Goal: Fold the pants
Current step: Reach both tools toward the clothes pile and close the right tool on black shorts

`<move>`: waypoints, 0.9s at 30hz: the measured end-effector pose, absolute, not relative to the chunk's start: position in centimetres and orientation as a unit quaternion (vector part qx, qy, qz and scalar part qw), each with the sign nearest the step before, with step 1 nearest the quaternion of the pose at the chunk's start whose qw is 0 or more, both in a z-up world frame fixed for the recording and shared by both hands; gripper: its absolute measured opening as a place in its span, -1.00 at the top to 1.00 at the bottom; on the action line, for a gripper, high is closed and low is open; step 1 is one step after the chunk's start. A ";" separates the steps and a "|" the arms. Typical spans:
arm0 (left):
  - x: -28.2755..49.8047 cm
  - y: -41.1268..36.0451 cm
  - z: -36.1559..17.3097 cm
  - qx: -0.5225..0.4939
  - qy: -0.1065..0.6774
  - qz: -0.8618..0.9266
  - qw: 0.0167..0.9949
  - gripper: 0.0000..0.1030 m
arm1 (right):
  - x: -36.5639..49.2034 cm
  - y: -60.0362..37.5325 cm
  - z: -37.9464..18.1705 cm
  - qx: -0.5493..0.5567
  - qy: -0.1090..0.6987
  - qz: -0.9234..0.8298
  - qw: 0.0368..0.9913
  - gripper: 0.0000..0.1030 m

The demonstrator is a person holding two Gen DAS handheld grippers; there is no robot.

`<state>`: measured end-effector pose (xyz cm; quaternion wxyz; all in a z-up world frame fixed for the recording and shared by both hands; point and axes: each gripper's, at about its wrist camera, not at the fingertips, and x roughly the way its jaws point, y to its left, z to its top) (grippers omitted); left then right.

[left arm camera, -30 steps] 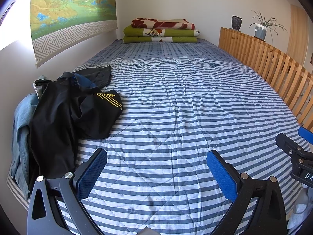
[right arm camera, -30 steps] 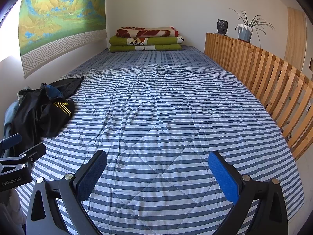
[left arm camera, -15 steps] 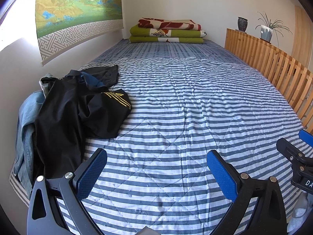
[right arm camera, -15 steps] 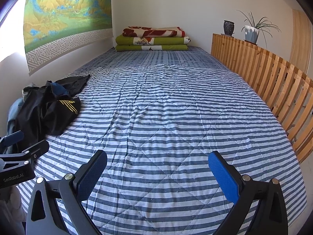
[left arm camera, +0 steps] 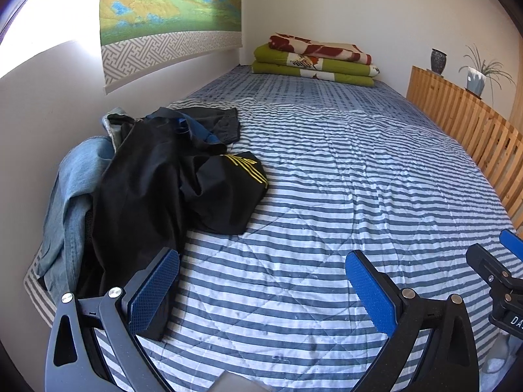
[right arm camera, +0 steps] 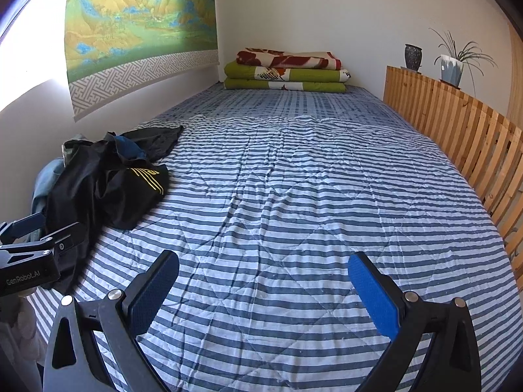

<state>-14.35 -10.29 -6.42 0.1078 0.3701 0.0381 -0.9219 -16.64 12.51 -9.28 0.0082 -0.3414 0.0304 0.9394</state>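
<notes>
The black pants (left arm camera: 157, 196), marked with thin yellow stripes near one crumpled end, lay in a loose heap at the left side of the bed against the white wall, not yet folded. They were draped over a pair of light blue jeans (left arm camera: 70, 192) that hung partly off the mattress edge, and a bit of darker blue cloth (left arm camera: 199, 130) showed among the black folds near the top of the pile. From the right-hand camera the same pile (right arm camera: 101, 183) sat well off to the left. The left gripper (left arm camera: 261, 281) hung low over the near end of the bed with its blue-padded fingers spread wide and nothing between them; its left finger (left arm camera: 153, 294) stood just over the nearest hem of the black fabric, though I could not tell whether it touched. The right gripper (right arm camera: 263, 281) was likewise wide apart and empty, above bare quilt, well away from the clothes. Under everything was a blue-and-white striped quilt (right arm camera: 294, 196), stitched in diamonds and lightly wrinkled. At the far end a stack of folded blankets (right arm camera: 284, 72), green below and red and cream on top, rested against the wall. A wooden slatted rail (right arm camera: 457, 130) ran along the right side, bearing a dark vase (right arm camera: 412, 57) and a potted plant (right arm camera: 452, 65). A landscape scroll (right arm camera: 137, 23) hung on the left wall.
</notes>
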 end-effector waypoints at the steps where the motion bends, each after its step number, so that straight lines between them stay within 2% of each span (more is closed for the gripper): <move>1: -14.3 -11.2 -6.4 0.369 0.045 -0.921 0.114 -1.00 | -17.0 12.1 -9.2 -0.340 0.029 0.940 0.003 -0.98; 4: -14.0 -14.0 -6.0 0.364 0.065 -0.920 0.131 -1.00 | -18.3 10.6 -8.7 -0.342 0.029 0.939 -0.020 -0.93; 9: -13.3 -18.8 -6.0 0.347 0.079 -0.920 0.165 -1.00 | -21.1 7.5 -8.2 -0.360 0.020 0.931 -0.057 -0.67; 14: -13.0 -23.7 -6.6 0.350 0.092 -0.913 0.189 -0.95 | -24.0 4.5 -8.1 -0.384 0.028 0.918 -0.094 -0.61; 18: -12.3 -28.0 -5.5 0.332 0.084 -0.910 0.233 -0.94 | -26.6 1.6 -7.2 -0.385 0.024 0.914 -0.125 -0.45; 23: -11.3 -32.9 -3.8 0.300 0.090 -0.910 0.271 -0.94 | -30.6 -3.1 -6.6 -0.388 0.011 0.907 -0.164 -0.45; 27: -11.4 -35.9 -4.3 0.305 0.123 -0.903 0.277 -0.94 | -34.4 -6.6 -7.7 -0.418 0.022 0.884 -0.206 -0.45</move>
